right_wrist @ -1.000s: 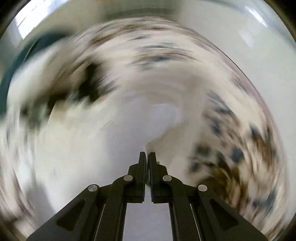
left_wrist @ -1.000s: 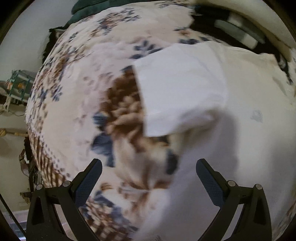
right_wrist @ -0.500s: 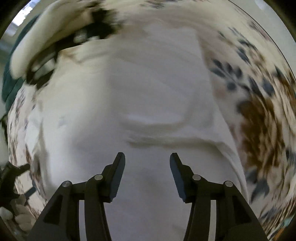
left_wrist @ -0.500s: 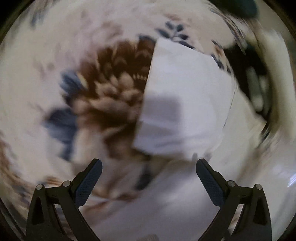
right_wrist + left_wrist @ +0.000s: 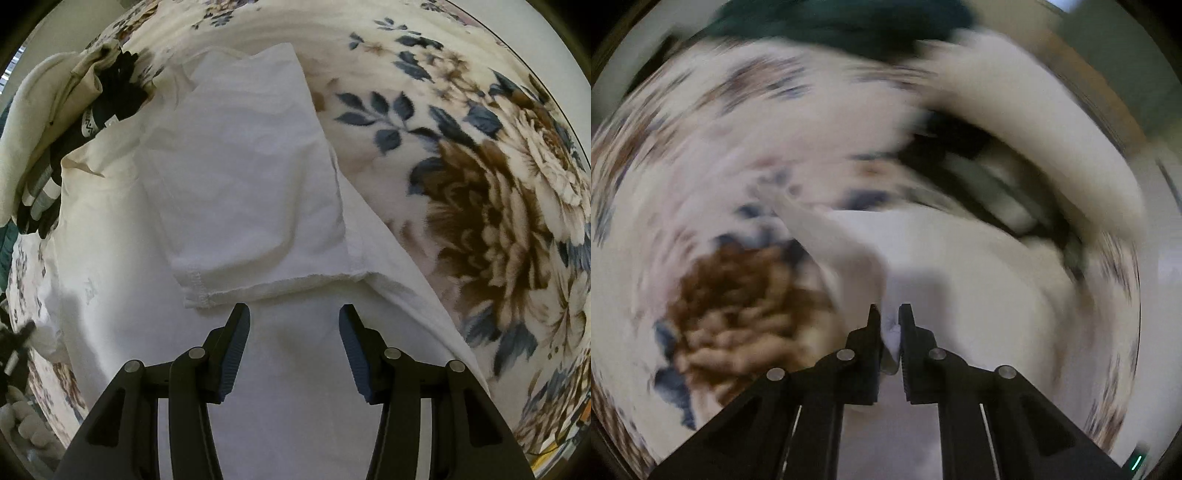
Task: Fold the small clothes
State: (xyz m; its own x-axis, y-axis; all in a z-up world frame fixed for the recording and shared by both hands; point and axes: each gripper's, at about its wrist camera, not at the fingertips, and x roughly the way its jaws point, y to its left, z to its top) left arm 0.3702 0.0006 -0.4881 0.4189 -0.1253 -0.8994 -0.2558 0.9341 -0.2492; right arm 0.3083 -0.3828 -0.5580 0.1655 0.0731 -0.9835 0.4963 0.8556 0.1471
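A white T-shirt lies flat on a floral blanket. Its right sleeve is folded inward over the body, hem toward me. My right gripper is open and empty, hovering just below that sleeve hem. In the blurred left wrist view, my left gripper is shut on the shirt's left sleeve, pinching white fabric between the fingers and lifting it off the blanket.
A pile of cream and black-striped clothes lies beyond the shirt's collar; it also shows in the left wrist view. A dark green cloth lies at the far end of the blanket.
My left gripper has closed on the left sleeve and is moving fast with it. My right gripper has let go of the right sleeve, opened wide and steadied above it.
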